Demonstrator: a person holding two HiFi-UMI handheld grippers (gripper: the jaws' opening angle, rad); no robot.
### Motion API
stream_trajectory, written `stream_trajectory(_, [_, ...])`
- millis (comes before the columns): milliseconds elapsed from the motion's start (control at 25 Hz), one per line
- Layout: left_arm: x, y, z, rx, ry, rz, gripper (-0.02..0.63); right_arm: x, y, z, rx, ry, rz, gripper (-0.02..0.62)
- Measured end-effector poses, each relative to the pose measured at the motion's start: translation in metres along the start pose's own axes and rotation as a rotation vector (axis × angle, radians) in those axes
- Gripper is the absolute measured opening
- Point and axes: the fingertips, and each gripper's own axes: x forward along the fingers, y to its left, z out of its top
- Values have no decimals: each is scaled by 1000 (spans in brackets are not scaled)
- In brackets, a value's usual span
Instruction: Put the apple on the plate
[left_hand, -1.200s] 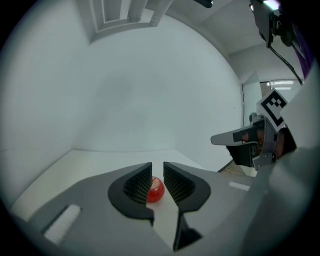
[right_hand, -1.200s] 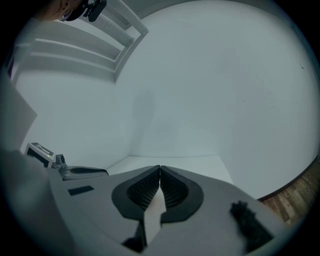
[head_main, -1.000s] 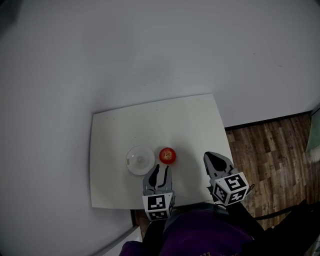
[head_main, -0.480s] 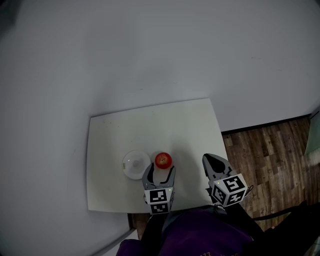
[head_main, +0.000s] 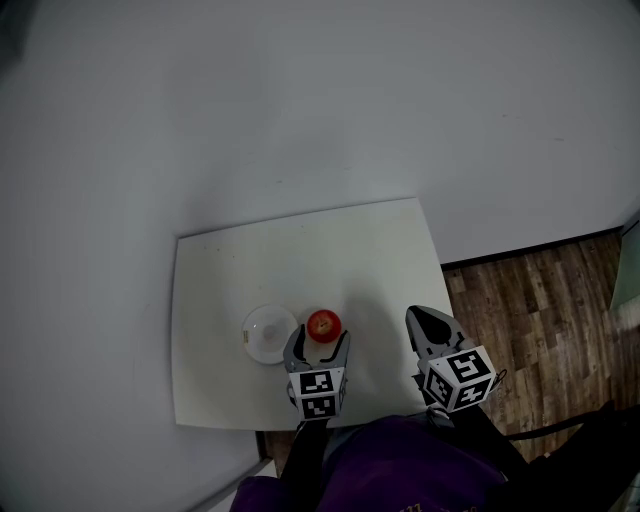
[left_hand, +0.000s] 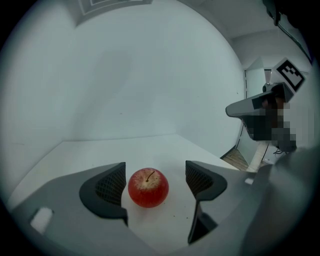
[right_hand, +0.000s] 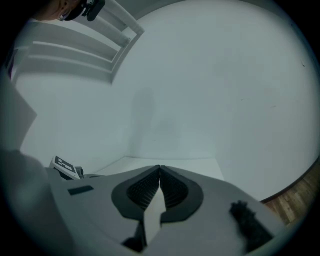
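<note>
Left gripper view: apple location?
— On surface, between left tongs, which are opening, not gripping it. Plate lies just left of apple. Right tongs pressed together, empty, farther off.

head view: left gripper, jaws opening with the apple between them, covers the lower-right rim of the plate and the apple's underside. near edge of the table is hidden behind purple clothing, itself cut off at the bottom. right gripper view: the left gripper's marker cube only peeks out lower left. dark object upper left is cut off, unidentifiable.
</note>
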Motion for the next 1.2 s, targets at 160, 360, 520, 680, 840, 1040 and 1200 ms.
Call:
stream_trajectory(160, [16, 8, -13, -5, 37, 3, 376, 8, -2, -2, 1, 2, -4, 11])
stream_trajectory(360, [19, 8, -18, -9, 70, 4, 376, 3, -6, -1, 5, 3, -14, 11])
stream_trajectory(520, [27, 10, -24, -5, 89, 1, 377, 4, -7, -3, 8, 7, -19, 11])
stream_trajectory(680, [37, 12, -35, -2, 111, 1, 376, 7, -10, -5, 9, 11, -25, 11])
stream_trajectory(840, [42, 16, -42, -1, 127, 10, 377, 9, -10, -6, 7, 13, -24, 11])
stream_trajectory(1040, [44, 16, -43, 3, 143, 9, 376, 9, -11, -6, 3, 14, -26, 11])
stream_trajectory(1200, [48, 16, -49, 0, 148, 7, 376, 8, -12, -6, 5, 12, -30, 11])
